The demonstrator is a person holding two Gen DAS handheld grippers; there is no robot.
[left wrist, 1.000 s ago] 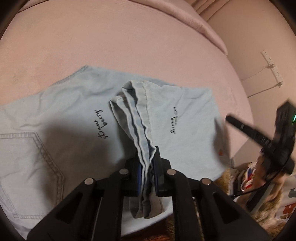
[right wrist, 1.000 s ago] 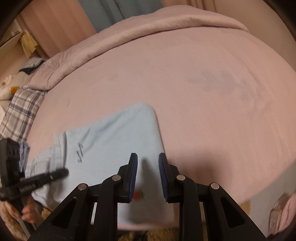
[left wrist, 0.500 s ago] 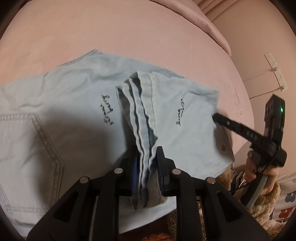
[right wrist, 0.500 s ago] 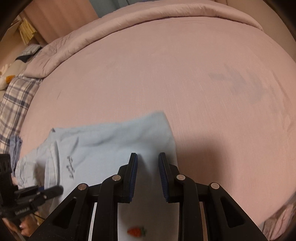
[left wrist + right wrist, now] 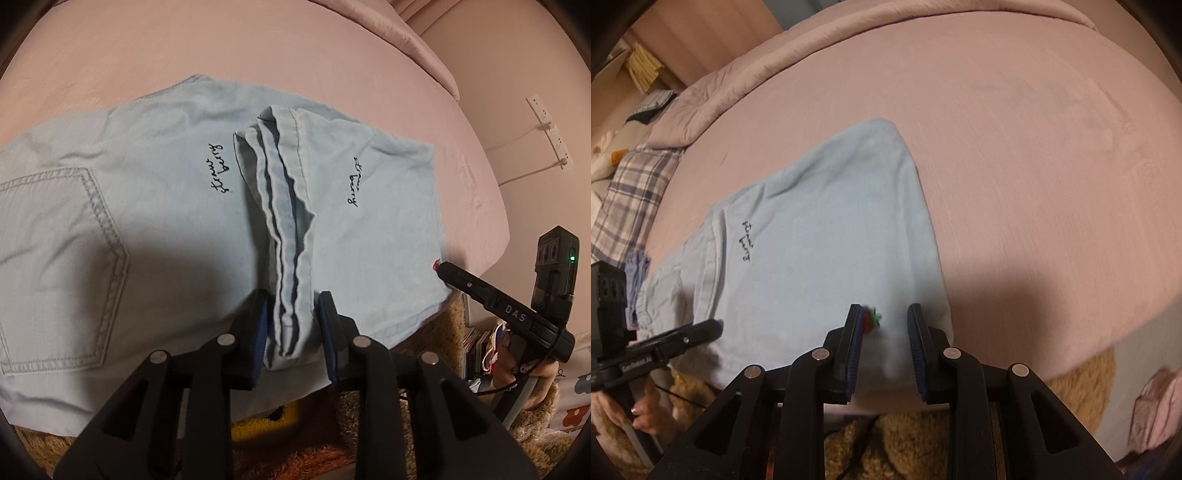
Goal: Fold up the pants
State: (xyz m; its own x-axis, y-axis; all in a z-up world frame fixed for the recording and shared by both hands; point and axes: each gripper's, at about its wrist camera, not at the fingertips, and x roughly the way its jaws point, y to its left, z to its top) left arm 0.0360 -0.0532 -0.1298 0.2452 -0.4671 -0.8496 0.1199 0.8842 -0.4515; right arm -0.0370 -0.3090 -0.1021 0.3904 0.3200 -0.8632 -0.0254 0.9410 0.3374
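Observation:
Light blue pants [image 5: 147, 221] lie folded on the pink bed [image 5: 295, 44], back pocket at left, "strawberry" lettering on each side. The bunched leg hems [image 5: 291, 236] run down the middle into my left gripper [image 5: 291, 332]. Its jaws are opening, with the hems loose between the blue pads. My right gripper [image 5: 882, 332] is open and hangs low over the pants' near right corner [image 5: 831, 229], its left pad beside the small strawberry patch [image 5: 871, 319]. Nothing is between its fingers. Each gripper shows in the other's view: right gripper [image 5: 443, 271], left gripper [image 5: 713, 326].
A brown fluffy rug [image 5: 406, 350] lies below the bed's near edge. A plaid pillow [image 5: 628, 192] and folded blanket sit at the bed's far left. A socket strip [image 5: 550, 129] hangs on the right wall. A person's hand [image 5: 642, 417] holds each handle.
My left gripper's jaws have spread apart around the hems. My right gripper has come down and in, over the pants' near right corner by the strawberry patch.

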